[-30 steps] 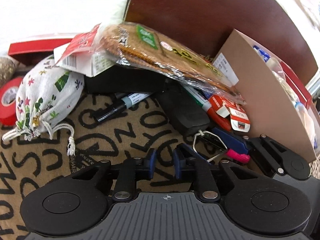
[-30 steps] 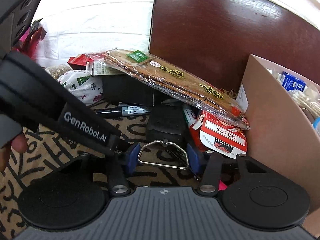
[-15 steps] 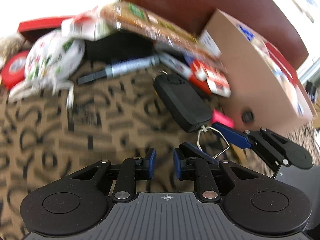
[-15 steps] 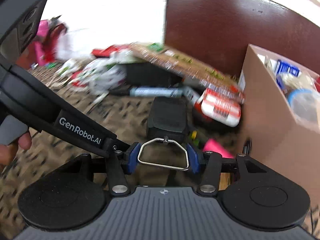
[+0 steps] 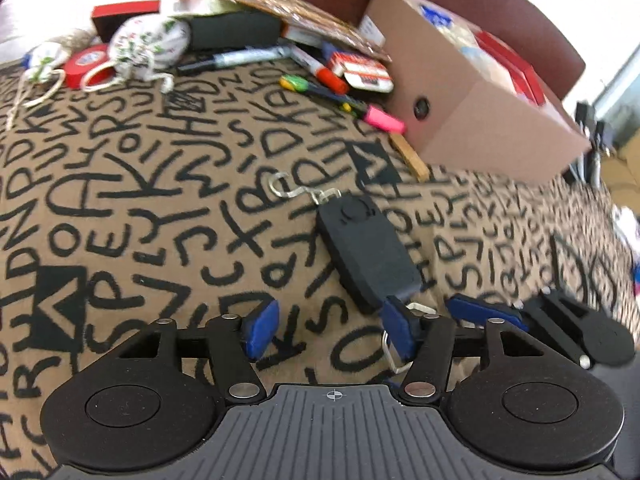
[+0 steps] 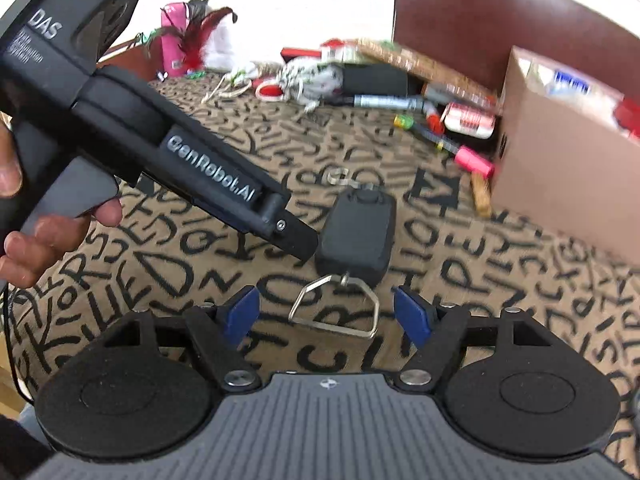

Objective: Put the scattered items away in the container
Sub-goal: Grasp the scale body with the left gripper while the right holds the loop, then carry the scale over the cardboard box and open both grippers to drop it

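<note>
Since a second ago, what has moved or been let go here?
The black hanging scale was dragged out of the clutter onto open cloth. Both tongs' jaws have just been opening: the right tongs released its wire handle, which lies free between them; the left tongs stand empty. The cardboard box and remaining pile stayed put.

Tan cloth w/ black letters (image 5: 132, 184) carries black hanging scale (image 5: 368, 252), cardboard box (image 5: 472, 120), markers (image 5: 240, 58), pink highlighter (image 5: 382, 118), red tape roll (image 5: 86, 66), drawstring pouch (image 5: 148, 46).

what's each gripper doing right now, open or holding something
left gripper: open, jaws just opened, holding nothing
right gripper: open, jaws just opened; the scale's wire handle lies loose between them
</note>
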